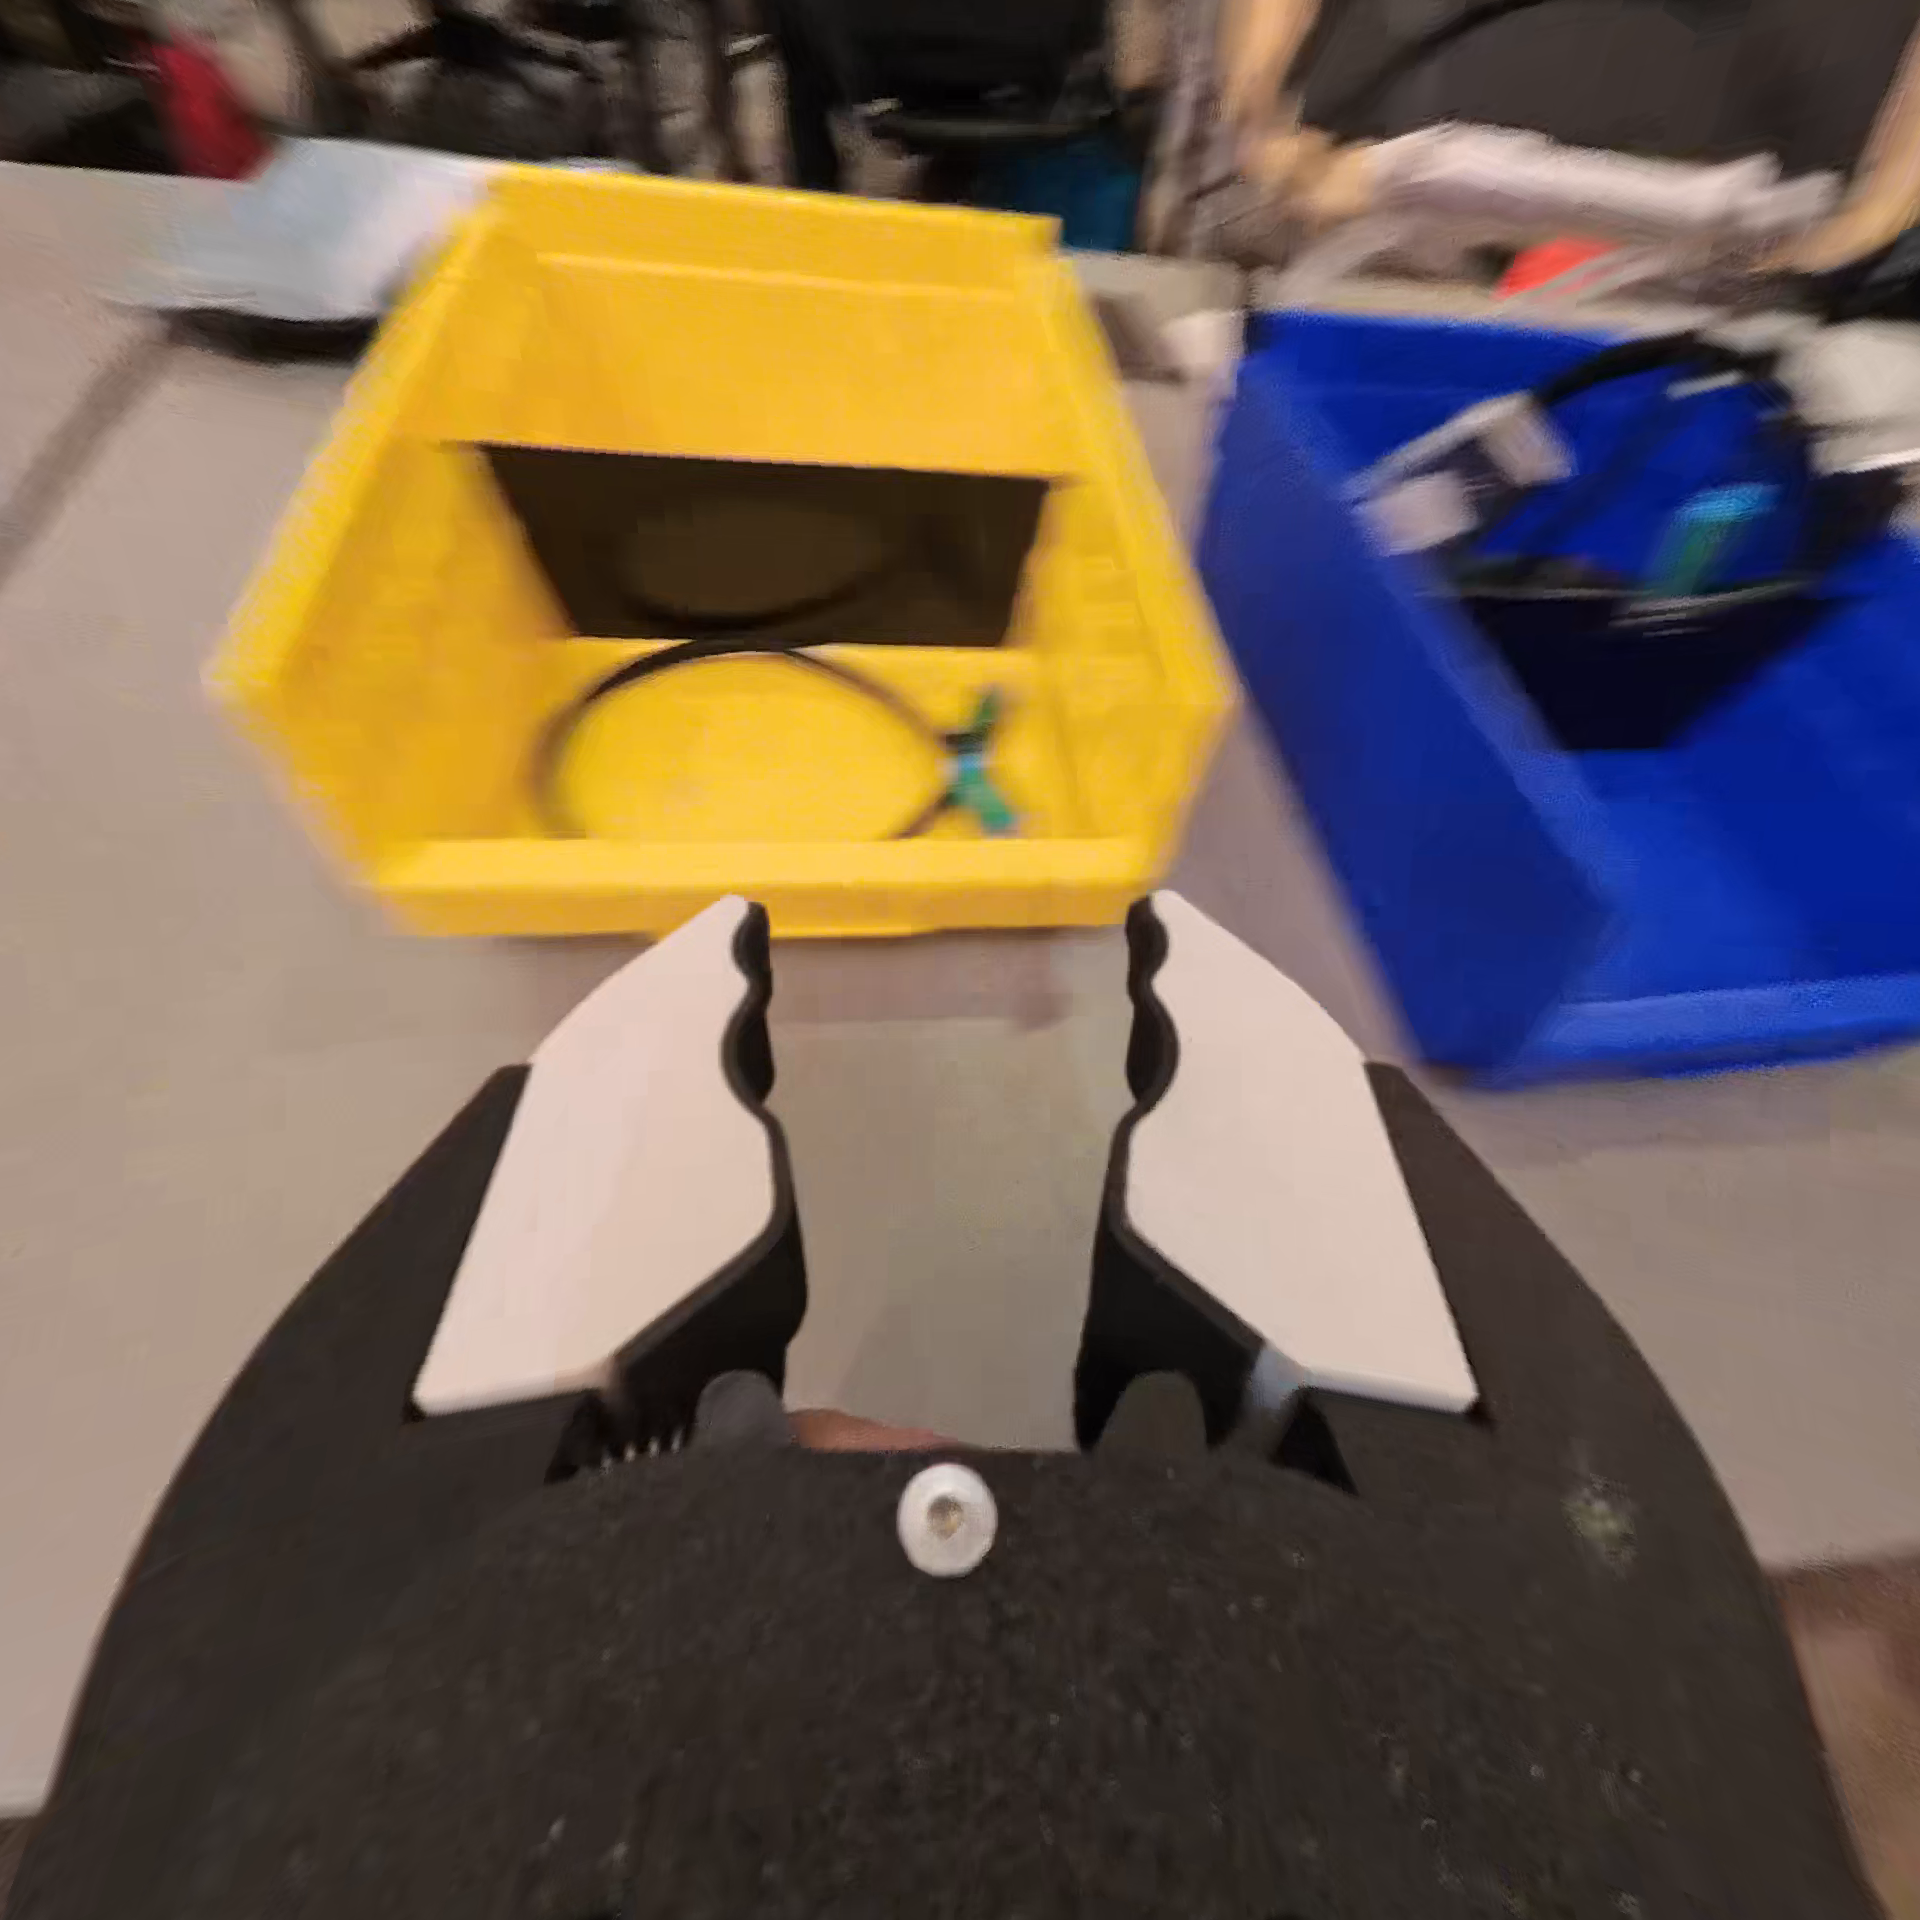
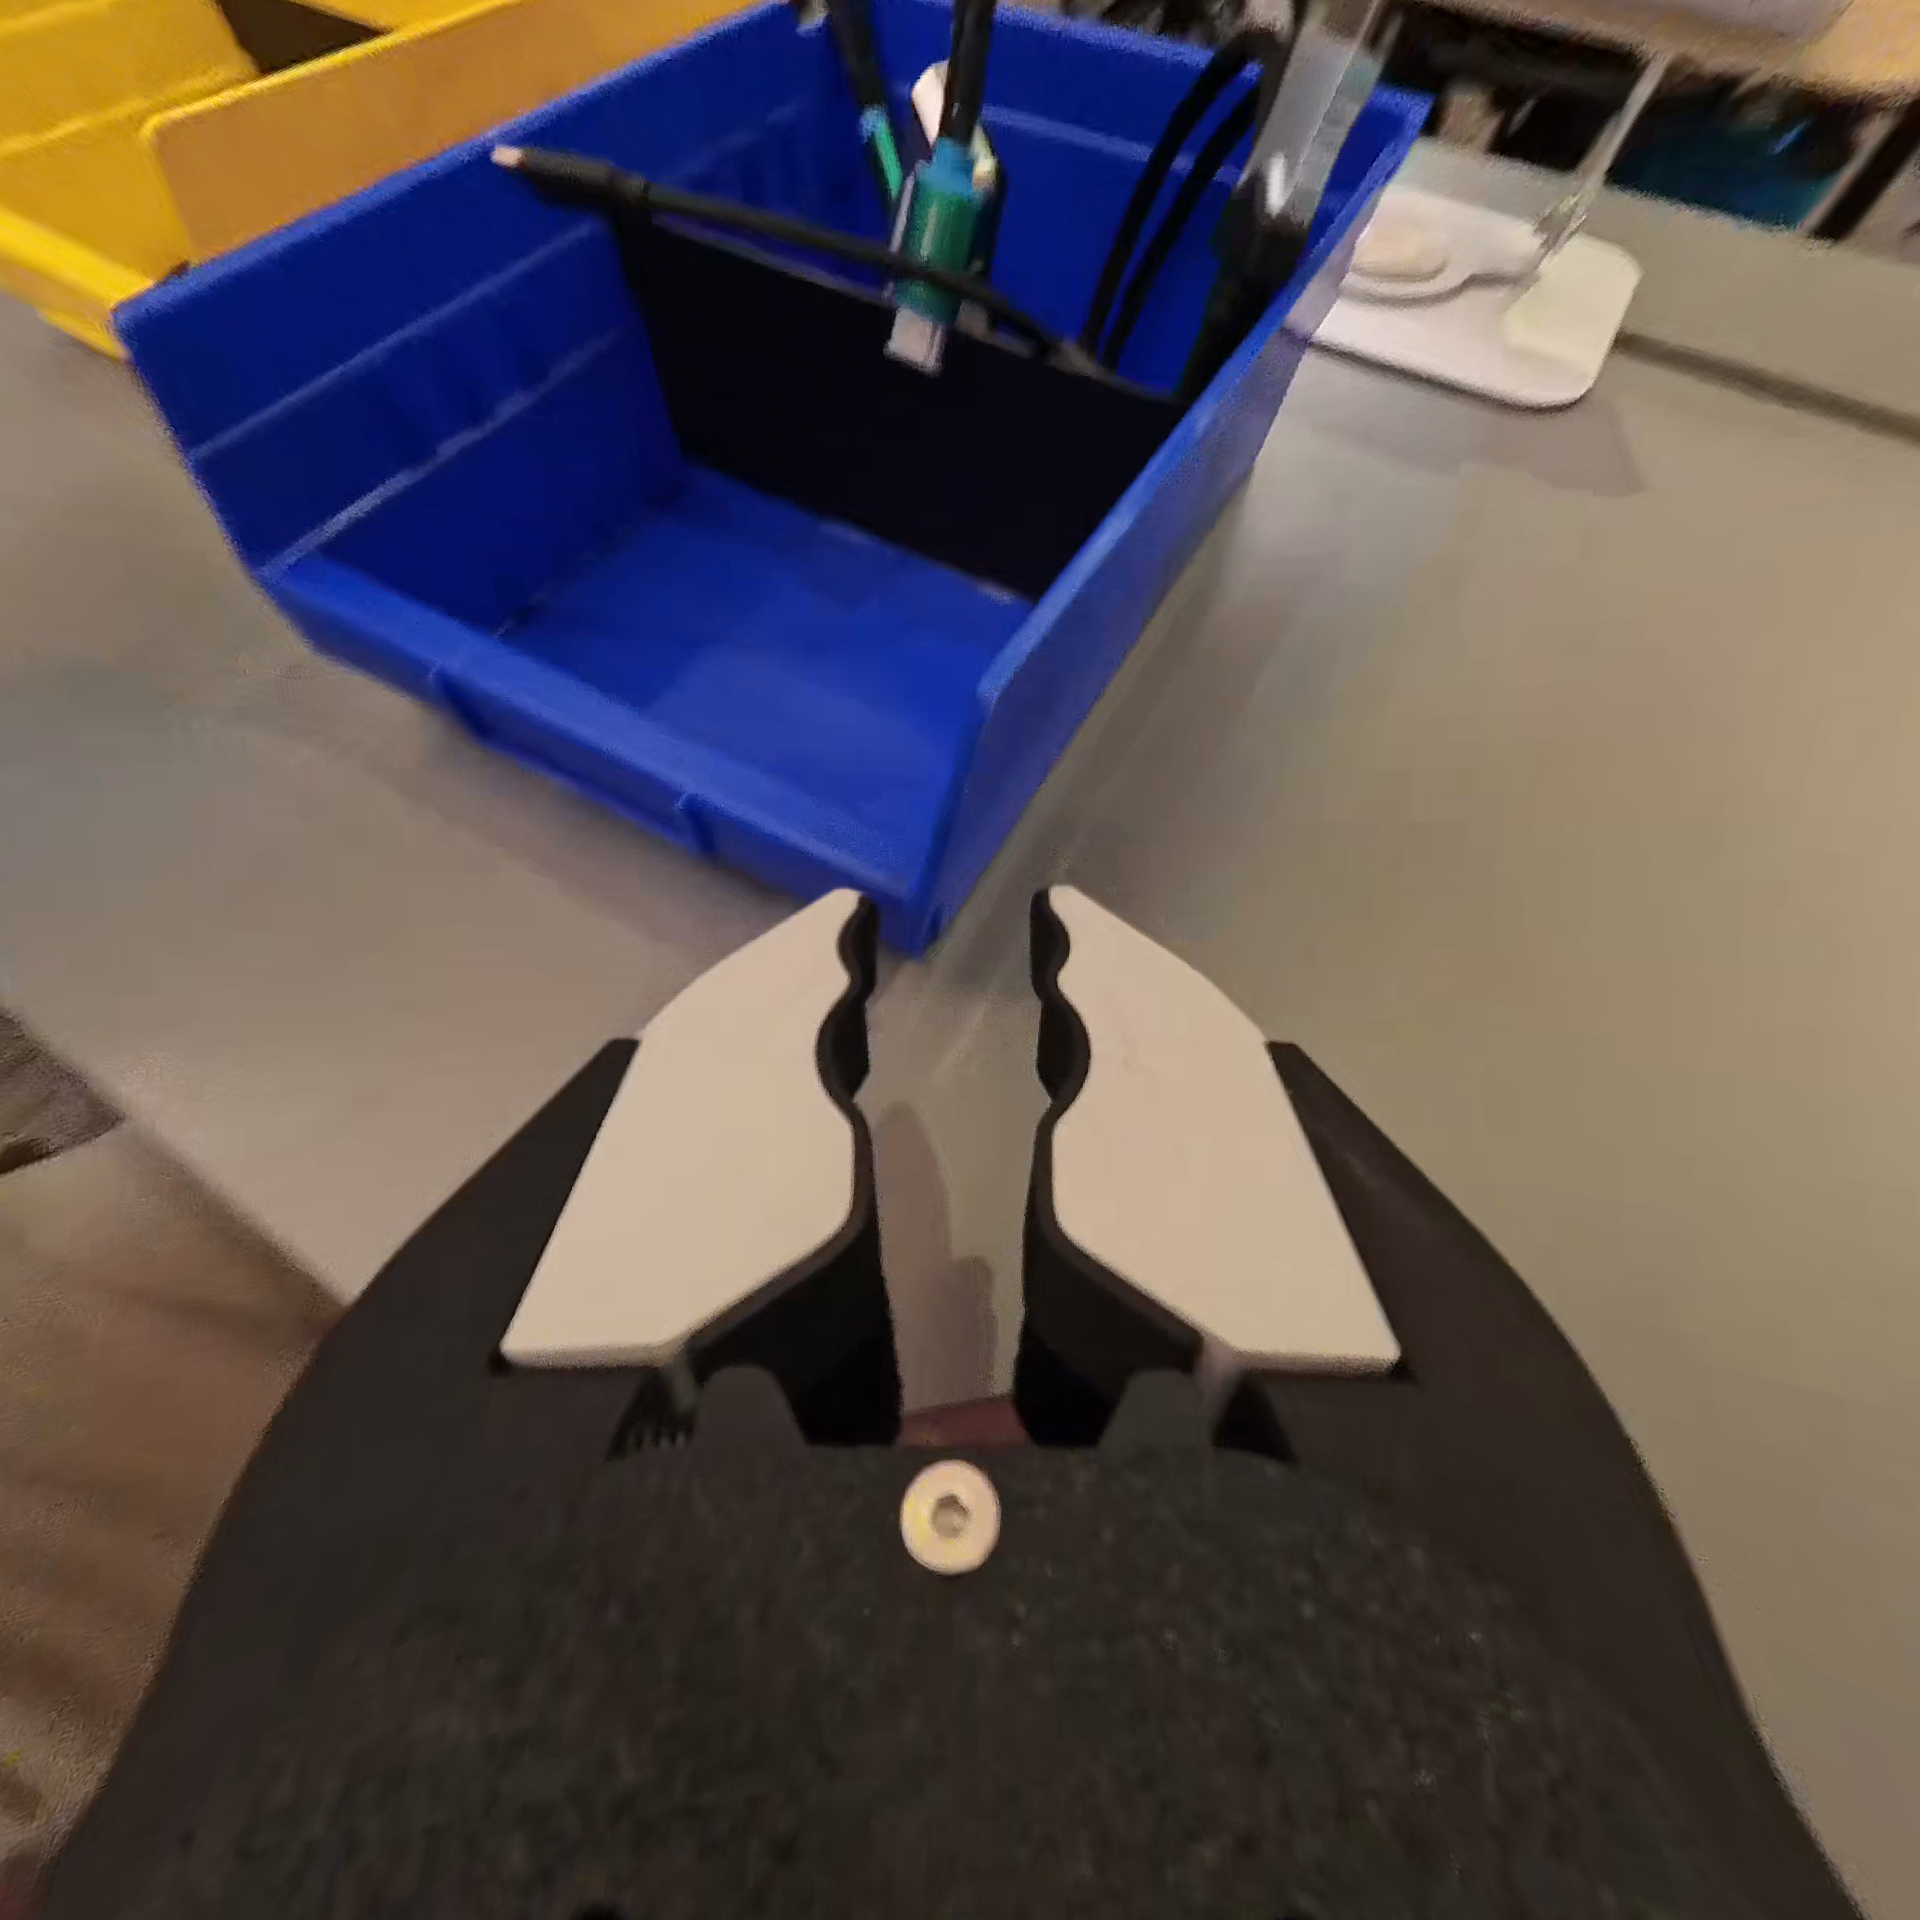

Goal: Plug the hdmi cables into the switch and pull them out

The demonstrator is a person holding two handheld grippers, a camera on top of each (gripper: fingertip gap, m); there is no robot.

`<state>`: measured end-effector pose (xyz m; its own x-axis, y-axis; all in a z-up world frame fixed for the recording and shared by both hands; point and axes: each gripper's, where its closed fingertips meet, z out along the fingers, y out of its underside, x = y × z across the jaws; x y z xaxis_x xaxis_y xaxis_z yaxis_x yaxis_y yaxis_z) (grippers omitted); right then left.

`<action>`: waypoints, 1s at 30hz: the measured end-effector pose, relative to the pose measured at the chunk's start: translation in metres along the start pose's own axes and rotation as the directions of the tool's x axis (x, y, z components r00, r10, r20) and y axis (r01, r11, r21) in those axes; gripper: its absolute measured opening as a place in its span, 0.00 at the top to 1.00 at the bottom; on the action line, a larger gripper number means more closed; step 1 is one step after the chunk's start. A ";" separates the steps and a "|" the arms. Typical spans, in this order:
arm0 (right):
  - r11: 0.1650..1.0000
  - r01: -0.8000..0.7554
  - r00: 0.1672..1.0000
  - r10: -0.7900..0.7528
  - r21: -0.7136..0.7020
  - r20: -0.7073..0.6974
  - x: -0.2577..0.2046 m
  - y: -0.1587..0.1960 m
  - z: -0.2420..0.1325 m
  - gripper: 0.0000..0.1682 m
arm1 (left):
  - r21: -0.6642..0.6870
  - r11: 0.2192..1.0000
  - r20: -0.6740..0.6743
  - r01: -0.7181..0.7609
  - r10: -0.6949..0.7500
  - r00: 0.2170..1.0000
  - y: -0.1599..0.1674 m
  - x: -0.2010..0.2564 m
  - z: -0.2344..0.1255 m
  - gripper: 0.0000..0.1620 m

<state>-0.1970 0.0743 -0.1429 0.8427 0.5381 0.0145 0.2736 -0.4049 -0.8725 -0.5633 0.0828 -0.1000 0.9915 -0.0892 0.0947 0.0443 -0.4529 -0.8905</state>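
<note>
A black cable coil (image 1: 727,727) with green-teal plugs (image 1: 977,769) lies in the front part of a yellow bin (image 1: 727,883). More black cables (image 2: 1153,208) and a teal plug with a metal tip (image 2: 935,229) hang in the back part of a blue bin (image 2: 1091,582), behind its black divider (image 2: 894,457). My left gripper (image 1: 945,914) is open and empty, just short of the yellow bin's front lip. My right gripper (image 2: 953,904) is open with a narrower gap, empty, at the blue bin's near right corner. No switch is clearly visible.
The bins stand side by side on a grey table (image 2: 1507,779), yellow (image 2: 94,208) left of blue (image 1: 1558,831). A white stand base (image 2: 1486,312) sits behind the blue bin on the right. Blurred clutter (image 1: 1558,208) lies at the table's far edge. Tip to tip, the grippers are about 35 cm apart.
</note>
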 end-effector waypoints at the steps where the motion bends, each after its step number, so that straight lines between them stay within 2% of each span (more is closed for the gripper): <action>1: 1.000 -0.020 0.999 0.021 -0.019 0.042 -0.004 0.005 -0.005 0.84 | -0.028 1.000 0.080 -0.007 0.009 0.997 0.005 -0.038 0.001 0.60; 2: 0.998 -0.044 0.995 0.047 -0.034 0.089 -0.010 0.008 -0.008 0.84 | -0.060 0.998 0.128 0.010 -0.003 0.992 0.009 -0.071 0.006 0.59; 4: 0.995 -0.088 0.981 0.095 -0.049 0.171 -0.023 0.009 -0.010 0.84 | -0.139 0.989 0.136 0.042 -0.023 0.990 0.020 -0.112 0.024 0.51; 7: 0.996 -0.081 0.961 0.089 -0.041 0.261 -0.046 0.003 -0.005 0.84 | -0.162 0.986 0.079 0.042 -0.029 0.996 0.016 -0.136 0.059 0.51; 9: 0.999 -0.025 0.955 0.034 -0.032 0.293 -0.063 -0.002 0.000 0.84 | -0.107 0.994 0.041 0.032 -0.028 0.999 -0.001 -0.140 0.078 0.73; 11: 1.000 0.017 0.944 -0.009 -0.020 0.331 -0.085 -0.011 0.006 0.84 | -0.111 0.993 -0.002 0.042 -0.042 0.999 -0.006 -0.139 0.089 0.96; 13: 1.000 0.029 0.922 -0.027 0.001 0.386 -0.113 -0.024 0.012 0.84 | -0.123 0.986 0.013 0.110 -0.109 0.994 -0.004 -0.140 0.087 0.98; 16: 0.997 0.071 0.901 -0.074 0.023 0.427 -0.156 -0.039 0.024 0.83 | -0.101 0.991 0.088 0.090 -0.081 0.993 0.009 -0.136 0.062 0.98; 18: 0.994 0.101 0.898 -0.109 0.042 0.426 -0.183 -0.046 0.035 0.79 | -0.074 0.993 0.136 0.092 -0.082 0.987 0.024 -0.127 0.035 0.98; 20: 0.994 0.083 0.917 -0.105 0.072 0.386 -0.204 -0.053 0.048 0.68 | -0.051 0.992 0.151 0.120 -0.111 0.982 0.040 -0.113 0.004 0.97; 23: 0.996 0.002 0.932 -0.035 0.092 0.360 -0.230 -0.062 0.064 0.68 | -0.054 0.991 0.218 0.120 -0.105 0.970 0.065 -0.096 -0.042 0.97; 26: 0.999 -0.030 0.944 0.018 0.032 0.330 -0.246 -0.056 0.084 0.74 | -0.041 0.990 0.266 0.134 -0.118 0.957 0.086 -0.081 -0.080 0.97; 28: 1.000 -0.017 0.933 0.024 -0.023 0.359 -0.259 -0.049 0.091 0.85 | -0.012 0.988 0.260 0.156 -0.148 0.954 0.095 -0.068 -0.099 0.97; 30: 0.999 0.028 0.965 -0.032 0.019 0.258 -0.252 -0.057 0.089 0.92 | 0.060 0.995 0.324 0.080 -0.095 0.941 0.088 -0.058 -0.117 0.97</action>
<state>-0.4657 0.0273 -0.1403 0.6850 0.7237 -0.0840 0.2884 -0.3753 -0.8809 -0.6314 -0.0557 -0.1318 0.9686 0.2470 0.0296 0.1308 -0.4045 -0.9052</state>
